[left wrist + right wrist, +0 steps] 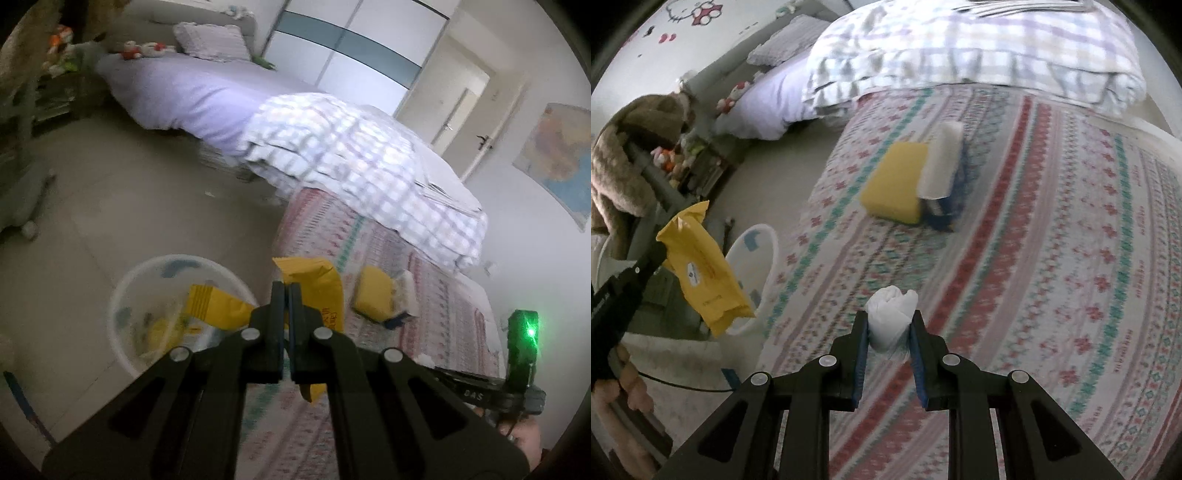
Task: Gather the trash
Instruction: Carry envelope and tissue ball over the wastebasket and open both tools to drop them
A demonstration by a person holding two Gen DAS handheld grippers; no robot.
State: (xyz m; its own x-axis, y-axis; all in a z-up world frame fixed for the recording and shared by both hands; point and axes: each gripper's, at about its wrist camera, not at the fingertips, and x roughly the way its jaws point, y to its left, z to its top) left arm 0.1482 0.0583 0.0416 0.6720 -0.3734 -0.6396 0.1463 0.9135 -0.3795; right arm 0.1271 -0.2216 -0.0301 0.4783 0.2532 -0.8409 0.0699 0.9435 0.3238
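The left hand-held gripper (284, 291) is clamped tight on a flat yellow wrapper (703, 266), which hangs in the air at the edge of the bed (1052, 240), near the white bin (125, 291) that stands on the floor beside it. The right hand-held gripper (889, 317) pinches a crumpled white tissue wad (891, 314) between its blue pads, held above the patterned bedspread. The bin already holds yellow packaging and other scraps. The step in hand looks to be carrying both pieces to the bin, so the wrapper should be brought right over the open mouth before the jaws part; it is light and broad, and may drift or catch the rim if dropped from the side. The tissue is soft and could cling to a pad, so a wide release directly above the bin would serve best. Taking the two drops in turn would keep the grippers from crowding each other. On the bed a yellow sponge-like block (894, 182), with a white roll (942, 162) touching it, lies well apart and is not yet collected.
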